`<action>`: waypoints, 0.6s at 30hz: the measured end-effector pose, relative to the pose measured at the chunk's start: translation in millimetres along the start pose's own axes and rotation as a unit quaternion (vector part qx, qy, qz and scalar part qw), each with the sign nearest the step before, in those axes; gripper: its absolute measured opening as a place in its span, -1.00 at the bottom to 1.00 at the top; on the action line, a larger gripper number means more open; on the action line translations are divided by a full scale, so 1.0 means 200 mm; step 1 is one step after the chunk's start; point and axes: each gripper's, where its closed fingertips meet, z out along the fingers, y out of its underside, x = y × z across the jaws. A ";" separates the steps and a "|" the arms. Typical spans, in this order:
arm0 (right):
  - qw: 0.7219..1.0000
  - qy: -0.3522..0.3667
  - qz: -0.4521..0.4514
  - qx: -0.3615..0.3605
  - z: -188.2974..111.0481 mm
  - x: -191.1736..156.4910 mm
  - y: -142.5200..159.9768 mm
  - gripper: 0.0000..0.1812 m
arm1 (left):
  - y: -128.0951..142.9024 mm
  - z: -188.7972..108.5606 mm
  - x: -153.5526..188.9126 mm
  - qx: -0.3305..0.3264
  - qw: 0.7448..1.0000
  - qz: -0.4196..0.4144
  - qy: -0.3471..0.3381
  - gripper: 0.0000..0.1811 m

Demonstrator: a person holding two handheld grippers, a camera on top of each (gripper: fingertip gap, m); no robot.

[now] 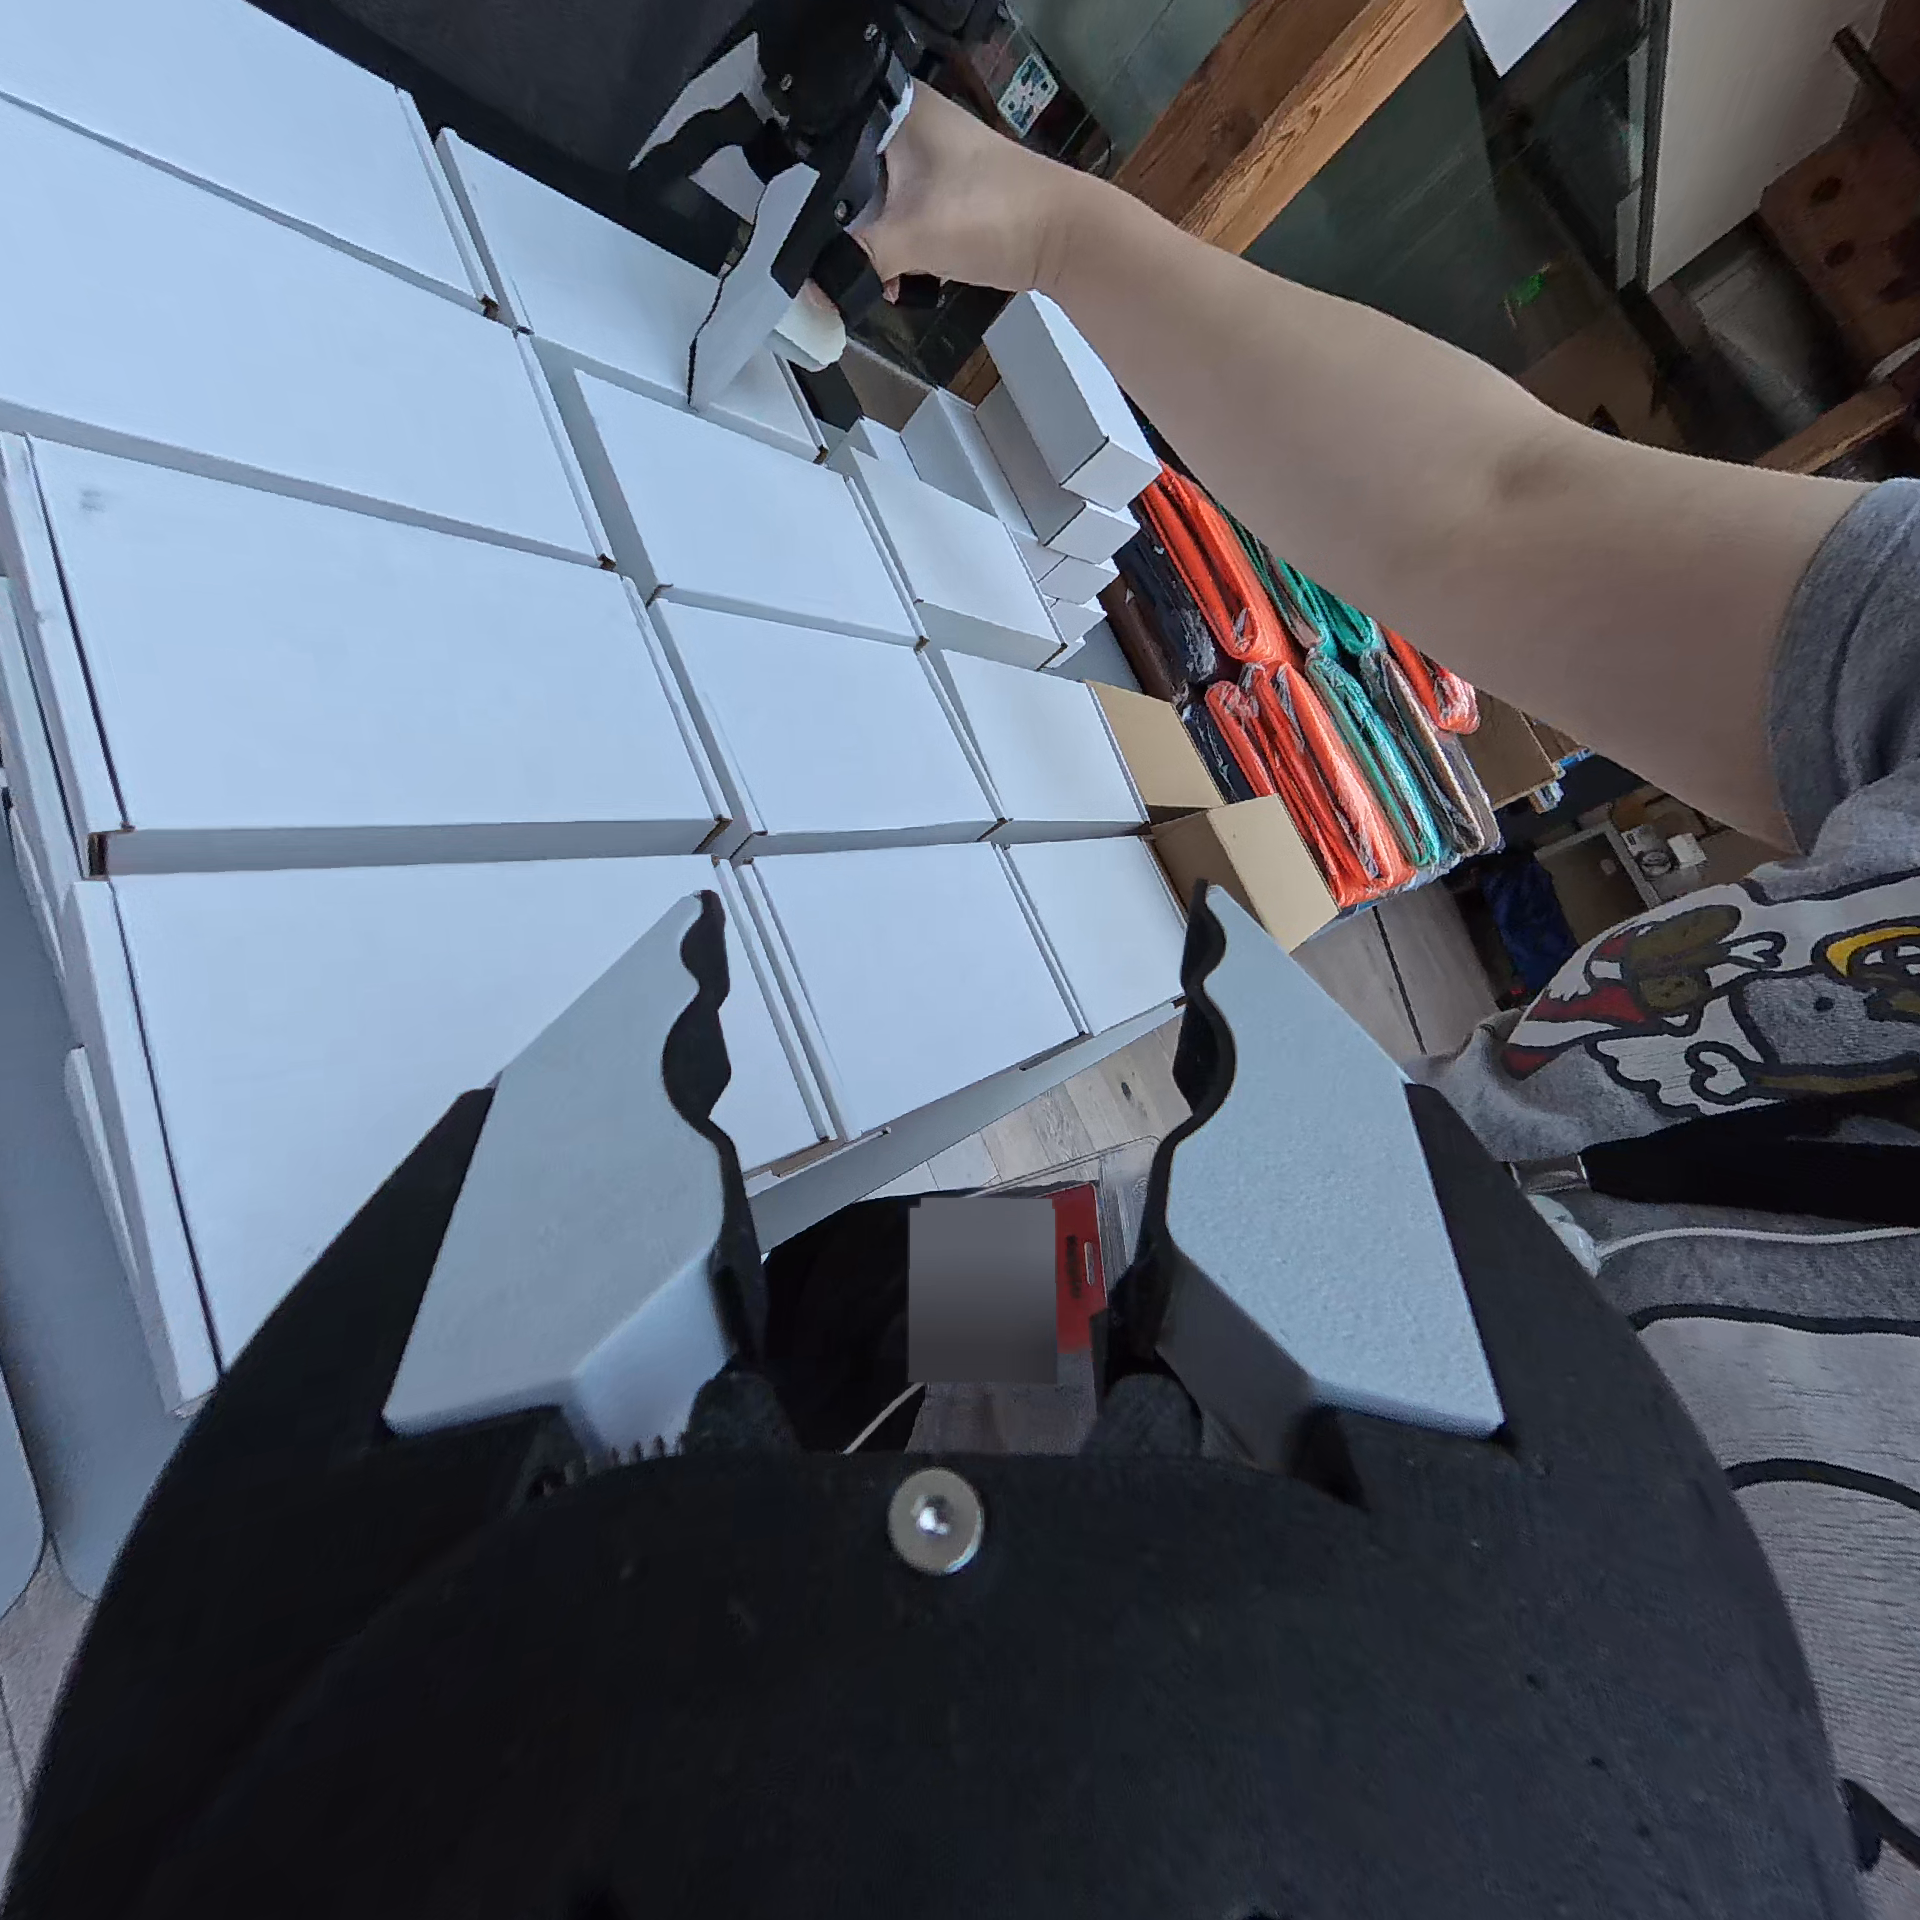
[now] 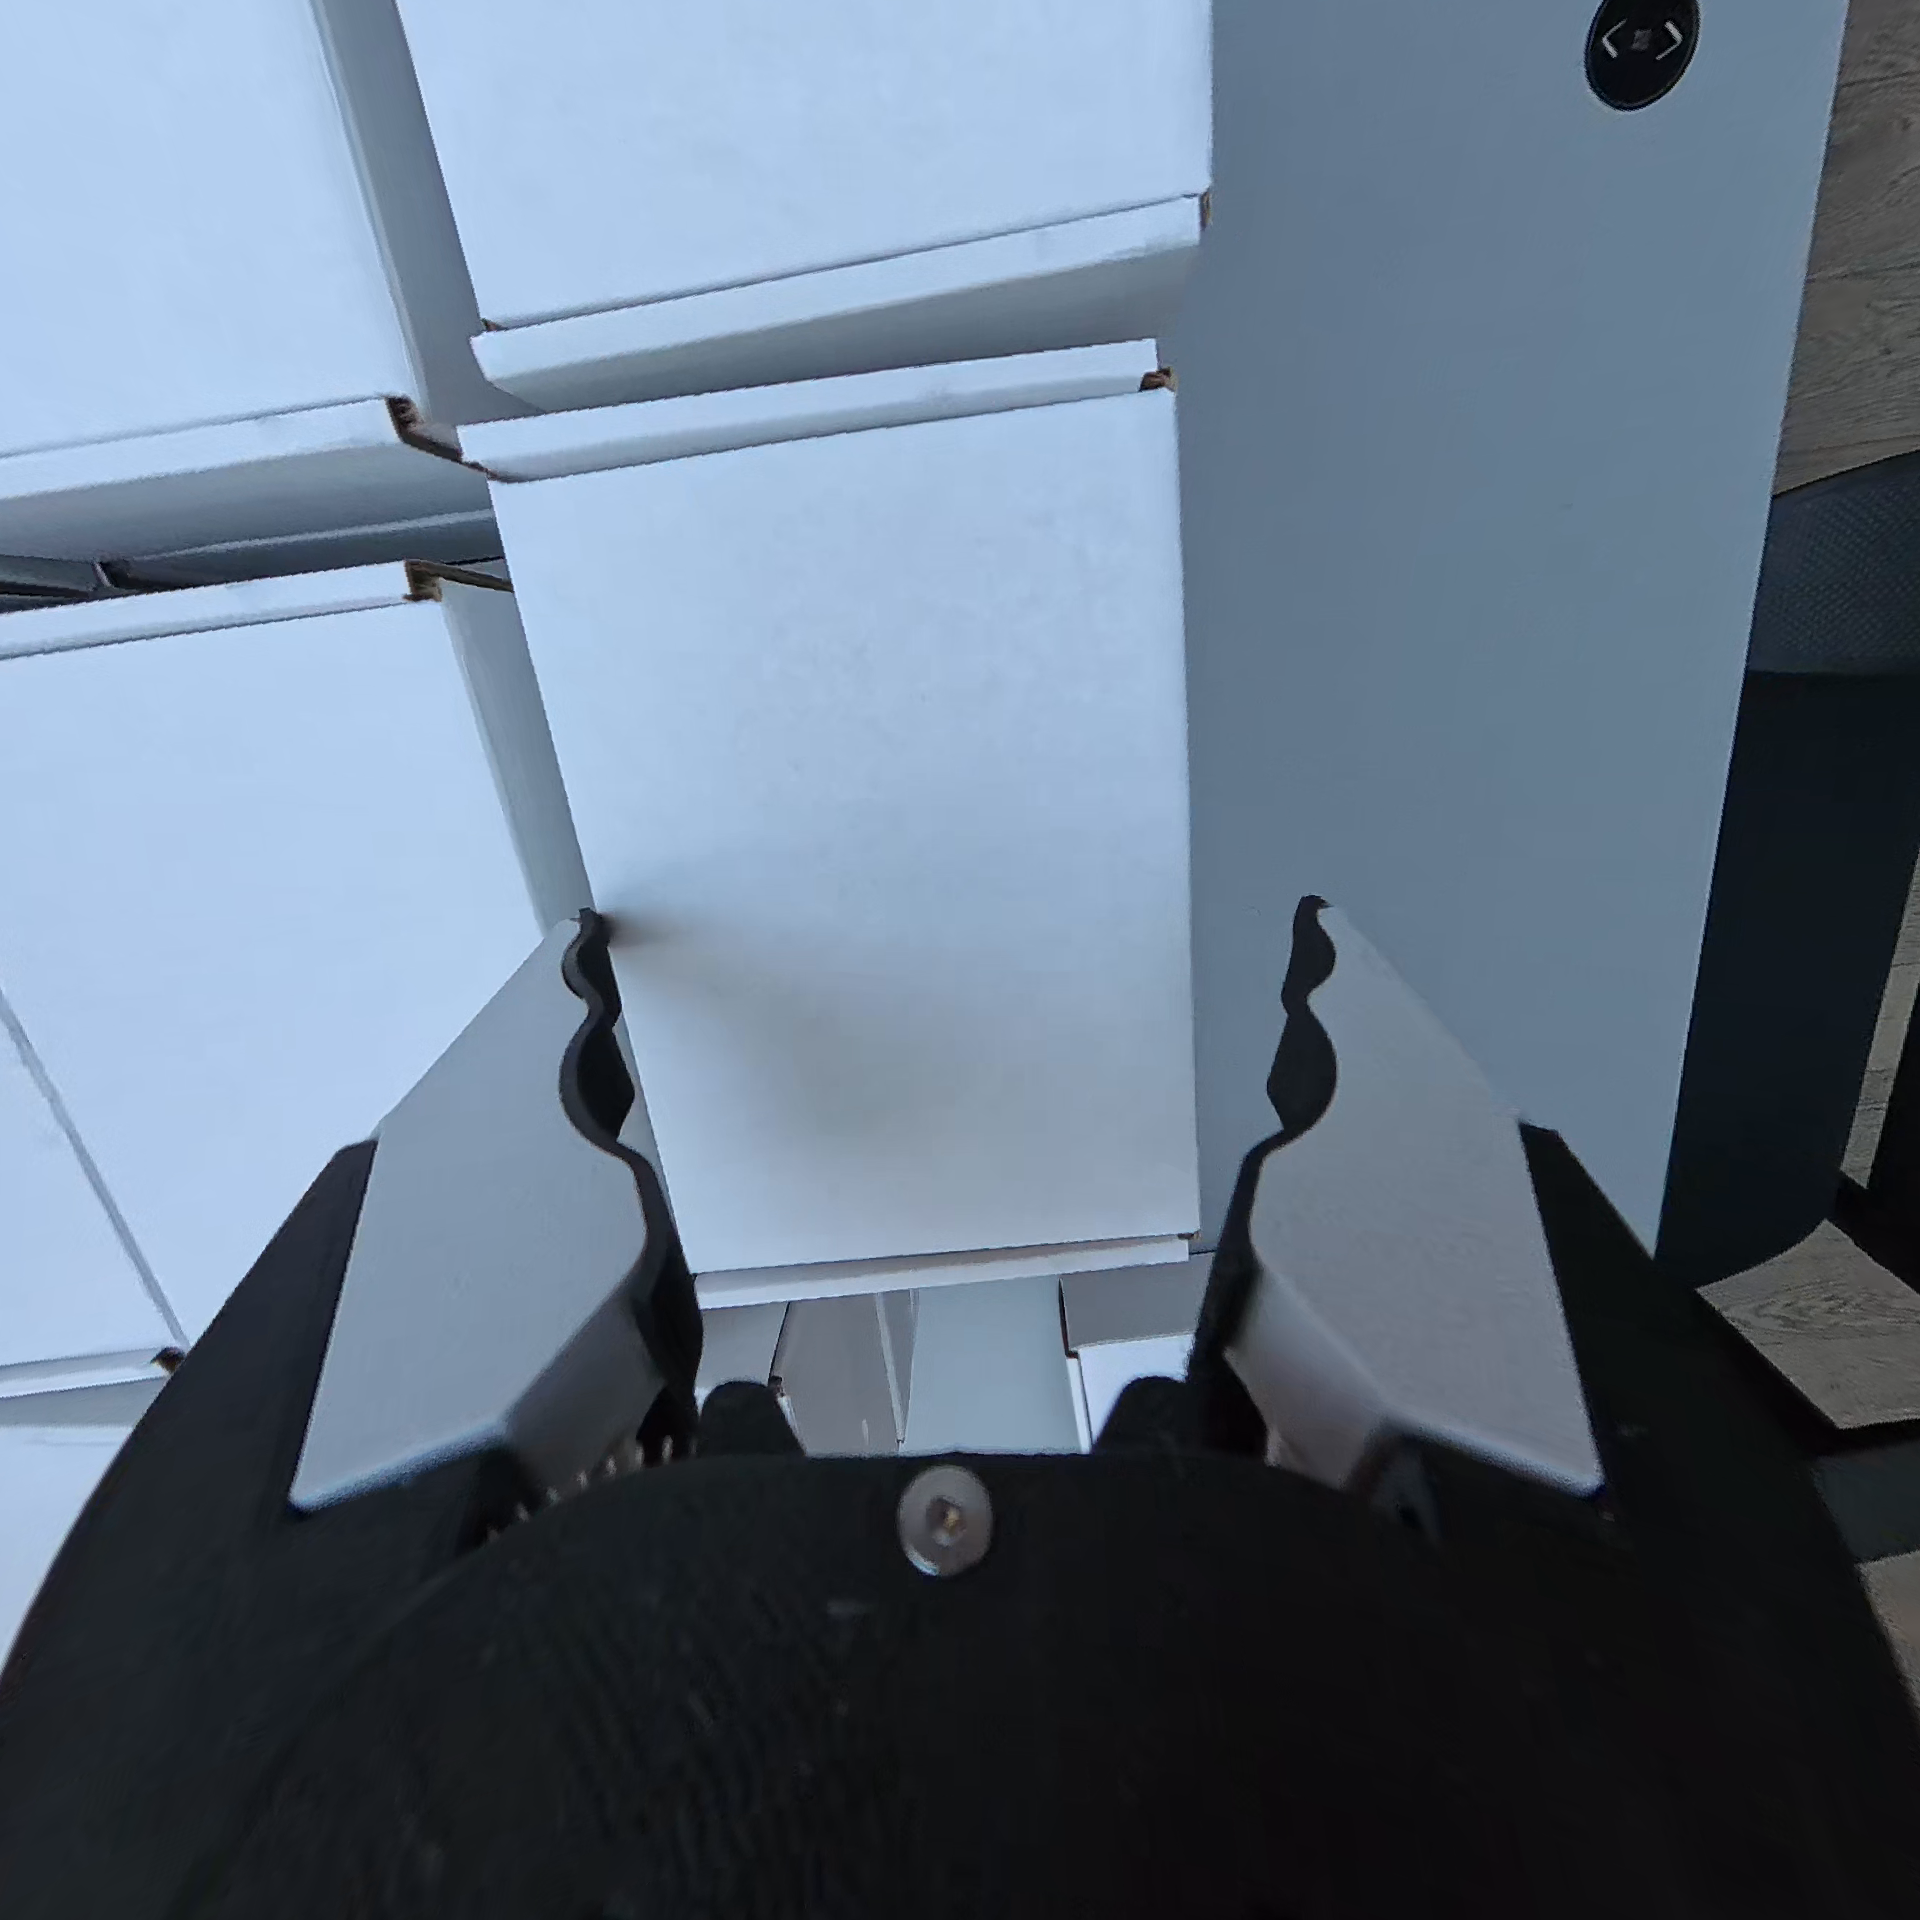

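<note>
Several flat white cardboard boxes lie side by side in a grid. My left gripper is open and empty, hovering above the near boxes at the grid's edge. My right gripper is open, with its jaws on either side of one white box. Its left fingertip is at that box's left edge and the right finger stands clear of the right edge. In the left wrist view the right gripper shows far off, held by a hand over the far boxes.
A pile of smaller white boxes sits at the far right of the grid. Brown cartons hold wrapped orange, teal and dark packs. A person's bare arm crosses above. A white upright panel borders the boxes, with wood floor beyond.
</note>
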 end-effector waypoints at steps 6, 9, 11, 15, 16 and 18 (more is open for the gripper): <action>0.999 0.008 -0.041 0.025 -0.02 -0.02 -0.03 0.27 | 0.01 0.04 0.02 -0.023 1.000 0.012 0.008 -0.04; 0.999 0.015 -0.041 0.032 -0.03 -0.01 -0.04 0.23 | 0.02 0.06 0.03 -0.032 0.999 0.010 0.014 -0.04; 0.998 -0.001 -0.047 0.030 -0.02 -0.04 -0.03 0.25 | 0.02 0.08 0.03 -0.036 0.999 0.010 0.017 -0.04; 0.996 0.020 -0.088 -0.015 0.03 -0.04 0.03 0.34 | 0.01 0.10 0.04 -0.038 0.999 0.014 0.020 -0.04; 0.995 0.027 -0.091 -0.027 0.05 -0.03 0.04 0.37 | 0.00 0.10 0.04 -0.038 0.999 0.013 0.021 -0.04; 0.995 0.025 -0.084 -0.038 0.08 -0.03 0.05 0.36 | 0.00 0.11 0.05 -0.040 0.999 0.013 0.022 -0.04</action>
